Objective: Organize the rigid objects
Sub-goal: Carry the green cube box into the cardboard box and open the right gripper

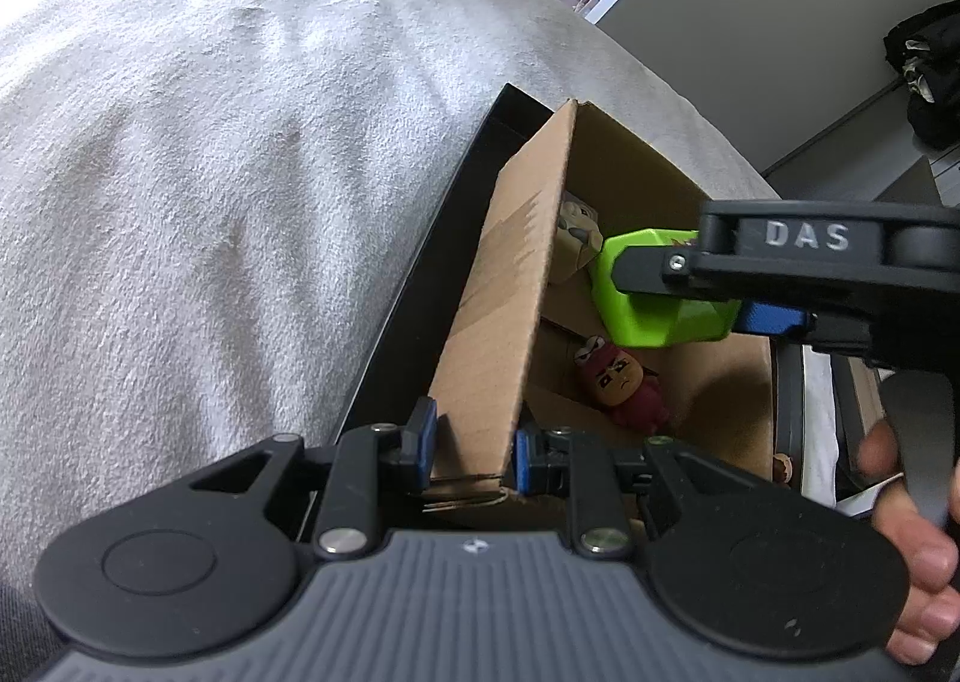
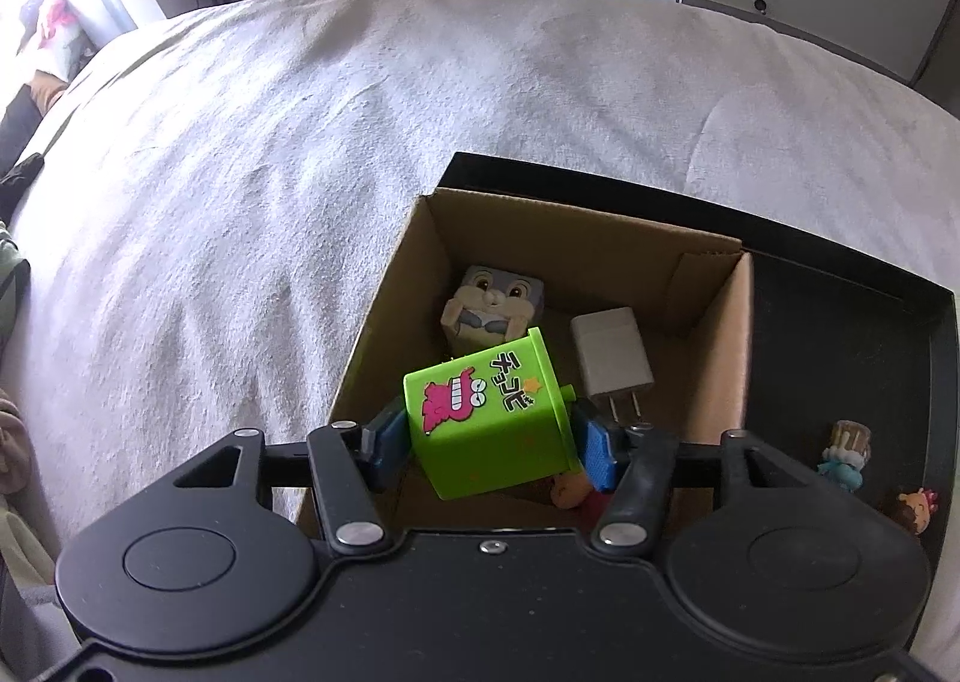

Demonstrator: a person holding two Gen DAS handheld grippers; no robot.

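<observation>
A brown cardboard box (image 2: 714, 346) sits in a black tray (image 2: 840, 334) on a bed. My right gripper (image 2: 489, 445) is shut on a bright green toy box (image 2: 486, 418) with a pink crocodile print, held tilted over the open carton; the same green toy box (image 1: 660, 292) hangs above the carton in the left wrist view. My left gripper (image 1: 474, 451) is shut on the near wall of the cardboard box (image 1: 504, 310). Inside lie a grey rabbit figure (image 2: 495, 301), a white plug charger (image 2: 609, 358) and a red-hooded figure (image 1: 621, 388).
The bed's white fleece blanket (image 2: 270, 172) spreads to the left and behind. Two small figurines (image 2: 846, 451) stand in the black tray right of the carton. A hand (image 1: 918, 550) holds the right gripper's handle. Slippers and boxes lie on the floor beyond.
</observation>
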